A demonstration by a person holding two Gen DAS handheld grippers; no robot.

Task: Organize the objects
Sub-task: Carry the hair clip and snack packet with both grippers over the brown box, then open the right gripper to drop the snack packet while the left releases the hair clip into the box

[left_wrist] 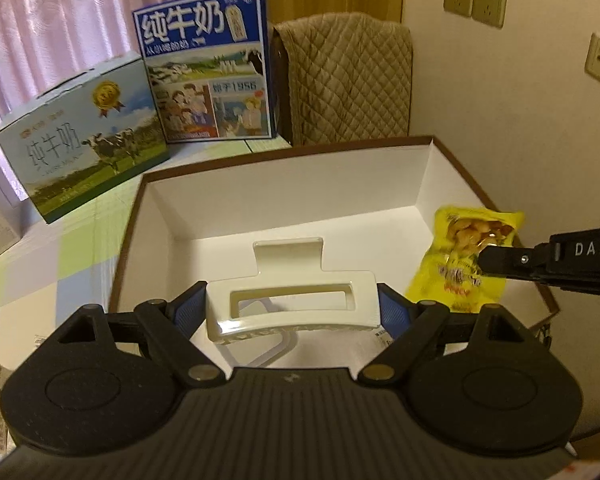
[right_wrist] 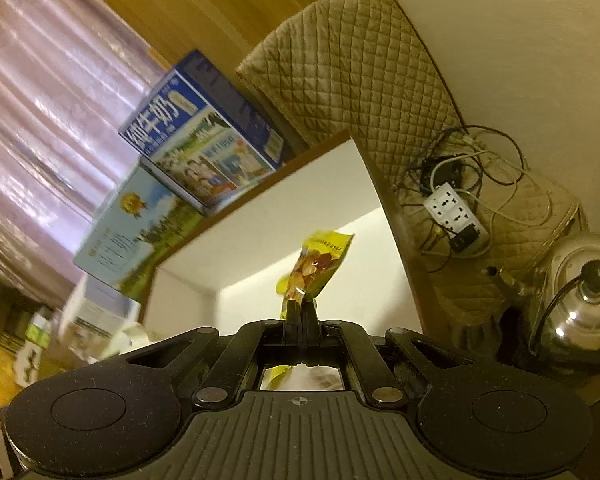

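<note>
My left gripper point(left_wrist: 293, 307) grips a cream hair claw clip point(left_wrist: 292, 300) across its width — the blue-padded fingers point(left_wrist: 188, 308) press on both ends, and the clip hangs above the open white box point(left_wrist: 236, 216) with its brown rim. My right gripper point(right_wrist: 301, 312) has its fingers clenched on the lower part of a yellow snack packet point(right_wrist: 320, 268), which stands up from the tips, tilted, over the box's right side; in the left wrist view the same packet point(left_wrist: 460, 264) shows at the box's right wall with the right gripper point(left_wrist: 484, 258) reaching in from the side. Behind the box on the checked surface point(left_wrist: 60, 264) stand two milk cartons — a pale one point(left_wrist: 88, 140) and a blue one point(left_wrist: 208, 68) — next to a quilted cover point(left_wrist: 348, 80).
</note>
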